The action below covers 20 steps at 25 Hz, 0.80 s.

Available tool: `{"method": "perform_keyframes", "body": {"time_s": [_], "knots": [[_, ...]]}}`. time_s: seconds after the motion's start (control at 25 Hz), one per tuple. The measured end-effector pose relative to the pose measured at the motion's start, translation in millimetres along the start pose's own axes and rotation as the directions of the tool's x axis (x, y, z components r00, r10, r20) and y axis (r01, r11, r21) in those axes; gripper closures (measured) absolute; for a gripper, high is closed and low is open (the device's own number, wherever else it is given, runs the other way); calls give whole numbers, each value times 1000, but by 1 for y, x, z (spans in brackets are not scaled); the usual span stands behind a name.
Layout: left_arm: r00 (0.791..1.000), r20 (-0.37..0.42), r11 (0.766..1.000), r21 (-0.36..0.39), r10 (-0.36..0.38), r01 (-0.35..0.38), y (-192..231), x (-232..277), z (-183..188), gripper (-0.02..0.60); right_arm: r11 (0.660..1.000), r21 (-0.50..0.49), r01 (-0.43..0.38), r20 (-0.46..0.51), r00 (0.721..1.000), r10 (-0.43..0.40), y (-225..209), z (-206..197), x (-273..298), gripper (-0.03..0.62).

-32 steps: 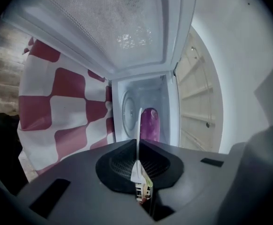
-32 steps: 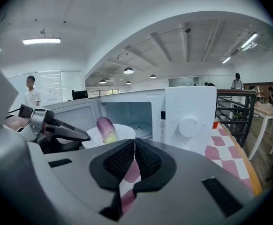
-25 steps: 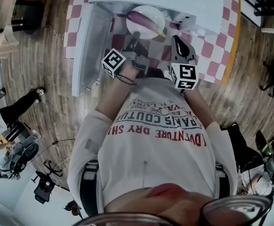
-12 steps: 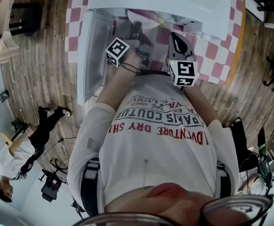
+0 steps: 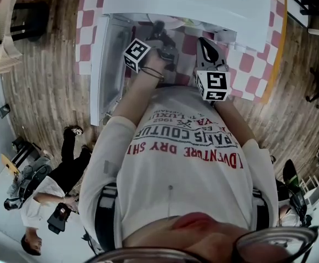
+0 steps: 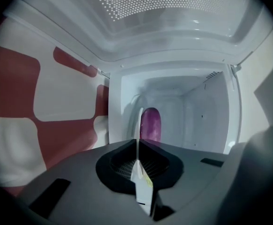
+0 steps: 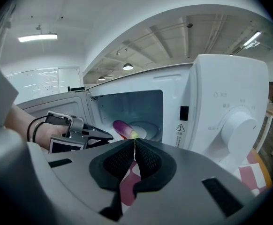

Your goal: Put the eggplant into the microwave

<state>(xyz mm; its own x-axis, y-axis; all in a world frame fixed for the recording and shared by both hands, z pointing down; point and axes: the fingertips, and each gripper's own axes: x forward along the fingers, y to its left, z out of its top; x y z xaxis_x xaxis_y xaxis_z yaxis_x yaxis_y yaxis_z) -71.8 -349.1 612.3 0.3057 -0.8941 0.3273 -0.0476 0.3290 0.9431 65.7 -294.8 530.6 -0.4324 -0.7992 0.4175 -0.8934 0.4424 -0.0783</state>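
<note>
We see a red-and-white checked surface [image 5: 248,64] carrying a white microwave [image 5: 203,4], whose control dial faces the right gripper view. Its door [image 5: 107,59] is swung fully open to the left in the head view. Our left gripper [image 6: 137,142] reaches into the cavity with its jaws clamped on the thin rim of a white plate [image 6: 139,121], which shows edge-on between them. Our right gripper [image 7: 134,143] hangs just in front of the opening, level with the control panel's edge, with its jaws pressed together and nothing between them. The plate is inside the cavity, though we cannot tell whether it rests on the cavity floor or is held just above it. The purple eggplant [image 6: 150,124] lies on that plate, well inside the microwave, its pale green stem end pointing out towards the opening.
</note>
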Motion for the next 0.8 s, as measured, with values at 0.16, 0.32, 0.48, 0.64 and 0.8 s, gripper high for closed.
{"method": "perform_keyframes", "body": {"time_s": [0.16, 0.32, 0.48, 0.64, 0.8], "knots": [[999, -1, 998, 32, 45, -45, 5, 10, 4, 546, 1000, 5, 3, -11, 1000, -3, -3, -4, 1, 565], [997, -1, 995, 58, 78, -77, 8, 13, 6, 546, 1000, 5, 1, -16, 1000, -1, -3, -5, 3, 565], [997, 1, 996, 53, 74, -74, 8, 13, 7, 546, 1000, 10, 2, -26, 1000, -2, -5, -9, 4, 565], [997, 2, 991, 105, 79, -79, 5, 13, 6, 546, 1000, 8, -3, -28, 1000, 4, -2, -7, 5, 565], [997, -7, 978, 196, 73, -70, -6, 14, 6, 468, 1000, 7, 2, -27, 1000, -2, -2, -7, 3, 565]]}}
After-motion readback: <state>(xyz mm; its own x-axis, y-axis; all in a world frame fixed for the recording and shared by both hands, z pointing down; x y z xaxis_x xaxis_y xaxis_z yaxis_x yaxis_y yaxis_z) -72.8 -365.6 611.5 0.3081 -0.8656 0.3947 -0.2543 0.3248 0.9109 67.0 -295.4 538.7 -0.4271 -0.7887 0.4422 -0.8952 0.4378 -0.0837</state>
